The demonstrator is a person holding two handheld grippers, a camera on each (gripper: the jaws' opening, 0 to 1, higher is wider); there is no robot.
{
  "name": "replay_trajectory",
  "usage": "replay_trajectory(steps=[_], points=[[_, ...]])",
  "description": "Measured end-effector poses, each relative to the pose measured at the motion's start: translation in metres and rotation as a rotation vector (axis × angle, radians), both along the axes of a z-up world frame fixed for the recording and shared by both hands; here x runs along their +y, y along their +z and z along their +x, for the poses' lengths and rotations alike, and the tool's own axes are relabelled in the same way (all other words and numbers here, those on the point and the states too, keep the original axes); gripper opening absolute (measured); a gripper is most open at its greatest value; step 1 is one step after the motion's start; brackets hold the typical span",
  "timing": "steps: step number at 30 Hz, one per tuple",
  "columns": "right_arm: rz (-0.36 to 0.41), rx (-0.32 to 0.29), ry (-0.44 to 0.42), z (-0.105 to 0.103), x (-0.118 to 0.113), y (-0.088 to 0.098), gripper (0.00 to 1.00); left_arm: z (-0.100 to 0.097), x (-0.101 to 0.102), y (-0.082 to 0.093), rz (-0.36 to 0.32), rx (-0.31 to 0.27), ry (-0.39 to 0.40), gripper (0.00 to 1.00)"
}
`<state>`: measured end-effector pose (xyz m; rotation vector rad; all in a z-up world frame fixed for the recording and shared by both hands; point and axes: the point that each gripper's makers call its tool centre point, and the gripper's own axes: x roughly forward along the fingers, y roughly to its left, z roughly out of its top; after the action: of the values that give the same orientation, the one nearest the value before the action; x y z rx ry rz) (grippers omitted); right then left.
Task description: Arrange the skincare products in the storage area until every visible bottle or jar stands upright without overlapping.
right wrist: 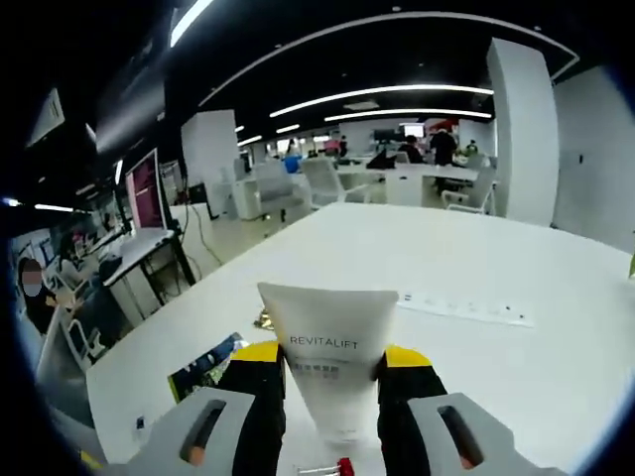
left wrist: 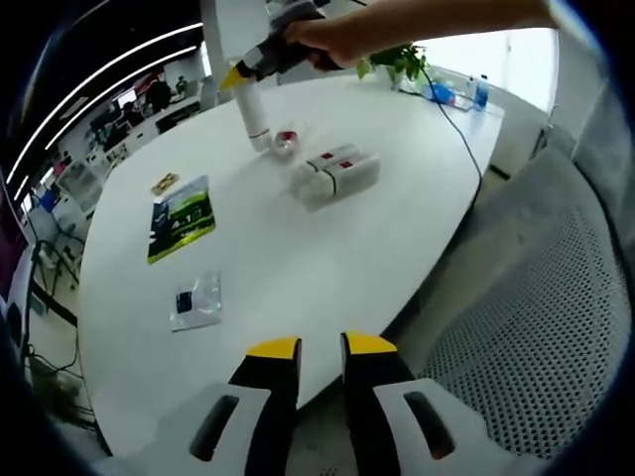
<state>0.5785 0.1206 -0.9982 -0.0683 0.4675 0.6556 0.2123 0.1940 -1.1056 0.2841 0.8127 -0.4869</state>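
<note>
A white REVITALIFT tube (right wrist: 332,342) is clamped between the jaws of my right gripper (right wrist: 332,362). In the left gripper view a person's hand holds that right gripper (left wrist: 245,79) at the far side of the white table (left wrist: 298,258). The tube (left wrist: 254,111) hangs cap-down from it, its cap at or just above the tabletop. Right beside the cap sits a small jar with red on it (left wrist: 286,143). Two white bottles with red labels (left wrist: 337,173) lie side by side on the table. My left gripper (left wrist: 320,349) hovers off the near table edge, slightly open and holding nothing.
A green packet (left wrist: 182,216), a small clear sachet (left wrist: 195,299) and a little brown item (left wrist: 165,182) lie on the table's left part. A plant (left wrist: 402,61), water bottles (left wrist: 476,91) and a black cable (left wrist: 461,129) occupy the far end. A grey mesh chair (left wrist: 546,327) stands at the right.
</note>
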Motion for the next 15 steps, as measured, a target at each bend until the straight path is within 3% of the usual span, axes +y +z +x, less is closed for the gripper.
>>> replay_trajectory(steps=[7,15], points=[[0.021,-0.007,-0.083,0.020,-0.009,0.005,0.30,0.000,0.001,-0.001,0.012,-0.005,-0.005,0.11],[-0.011,-0.002,-0.173,0.020,-0.018,-0.010,0.31,-0.001,0.002,-0.001,0.012,0.000,-0.007,0.09]])
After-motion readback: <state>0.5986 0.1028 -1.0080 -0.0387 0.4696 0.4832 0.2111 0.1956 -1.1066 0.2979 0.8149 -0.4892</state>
